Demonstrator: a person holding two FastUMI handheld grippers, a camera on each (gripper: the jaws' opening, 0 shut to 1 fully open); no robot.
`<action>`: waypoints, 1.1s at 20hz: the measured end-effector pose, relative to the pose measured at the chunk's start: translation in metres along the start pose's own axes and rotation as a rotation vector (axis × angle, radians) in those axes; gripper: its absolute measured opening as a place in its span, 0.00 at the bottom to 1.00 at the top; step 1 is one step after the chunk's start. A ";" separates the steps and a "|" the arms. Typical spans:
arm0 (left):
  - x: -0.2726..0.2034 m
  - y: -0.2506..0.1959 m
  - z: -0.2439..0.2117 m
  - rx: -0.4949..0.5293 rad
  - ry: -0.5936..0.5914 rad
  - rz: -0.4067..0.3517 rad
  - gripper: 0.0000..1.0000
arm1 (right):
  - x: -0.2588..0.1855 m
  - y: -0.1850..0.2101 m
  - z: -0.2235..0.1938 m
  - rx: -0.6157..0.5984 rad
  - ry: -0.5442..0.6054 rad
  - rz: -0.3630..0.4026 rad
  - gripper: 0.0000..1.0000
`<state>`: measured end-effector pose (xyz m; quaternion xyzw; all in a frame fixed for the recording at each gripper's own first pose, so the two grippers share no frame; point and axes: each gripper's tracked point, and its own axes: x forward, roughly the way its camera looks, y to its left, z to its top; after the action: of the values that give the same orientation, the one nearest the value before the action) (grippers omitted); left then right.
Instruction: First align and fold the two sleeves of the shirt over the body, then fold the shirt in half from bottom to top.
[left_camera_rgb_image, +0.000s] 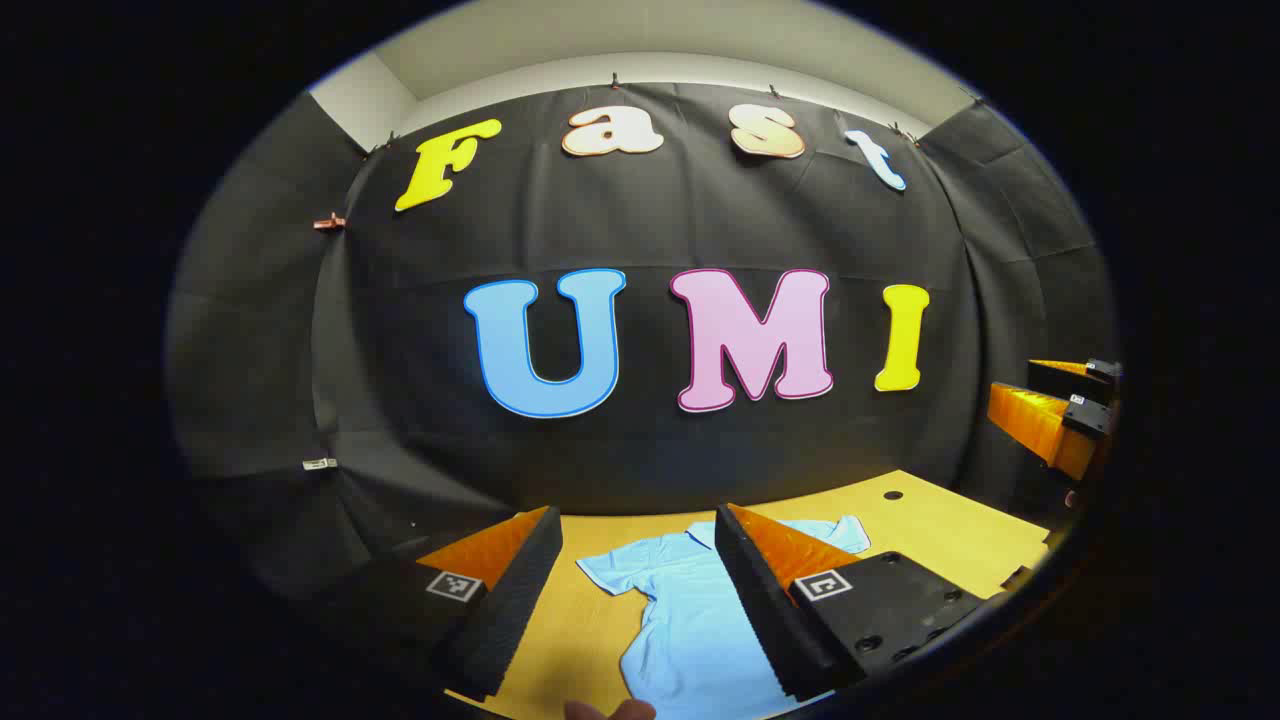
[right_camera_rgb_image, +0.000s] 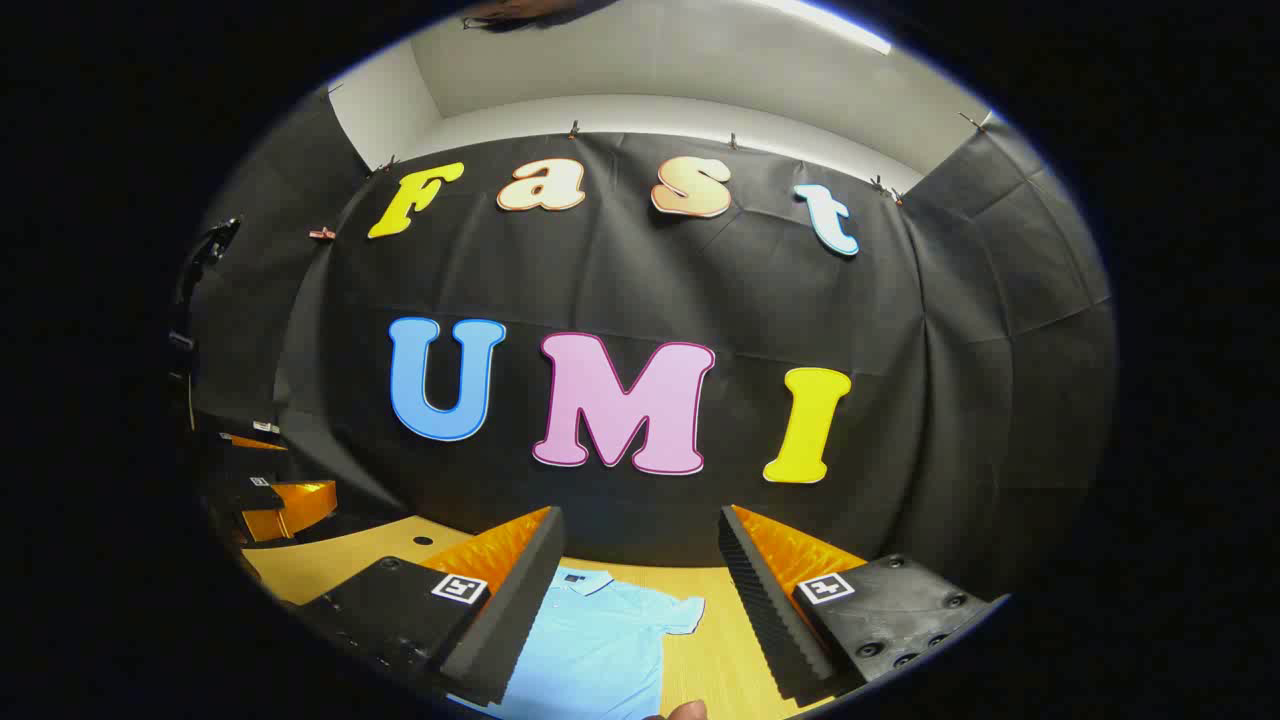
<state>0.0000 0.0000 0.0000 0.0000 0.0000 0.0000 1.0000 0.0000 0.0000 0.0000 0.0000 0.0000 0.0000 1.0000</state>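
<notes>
Lying flat on the wooden table (left_camera_rgb_image: 930, 520), the light blue shirt (left_camera_rgb_image: 680, 620) has its collar toward the black cloth wall and its hem toward the person, so its long axis runs away from them. Both short sleeves stretch out sideways, unfolded. The left gripper (left_camera_rgb_image: 640, 600) hangs above the shirt with its fingers spread wide, gripping nothing. The right gripper (right_camera_rgb_image: 640, 610) hovers over the shirt's right sleeve, also spread apart and holding nothing.
</notes>
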 end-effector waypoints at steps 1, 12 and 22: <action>-0.001 -0.001 0.000 0.000 0.000 -0.003 0.97 | 0.001 0.001 -0.001 -0.003 0.002 0.003 0.95; 0.004 -0.005 0.000 0.011 -0.006 -0.022 0.97 | 0.006 0.001 -0.001 -0.012 0.000 0.006 0.95; 0.010 -0.008 -0.003 0.012 0.001 -0.027 0.97 | 0.018 0.004 -0.013 -0.052 0.041 0.018 0.96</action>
<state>0.0101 -0.0082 -0.0029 0.0059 0.0007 -0.0133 0.9999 0.0175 0.0044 -0.0133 -0.0261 0.0207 0.0088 0.9994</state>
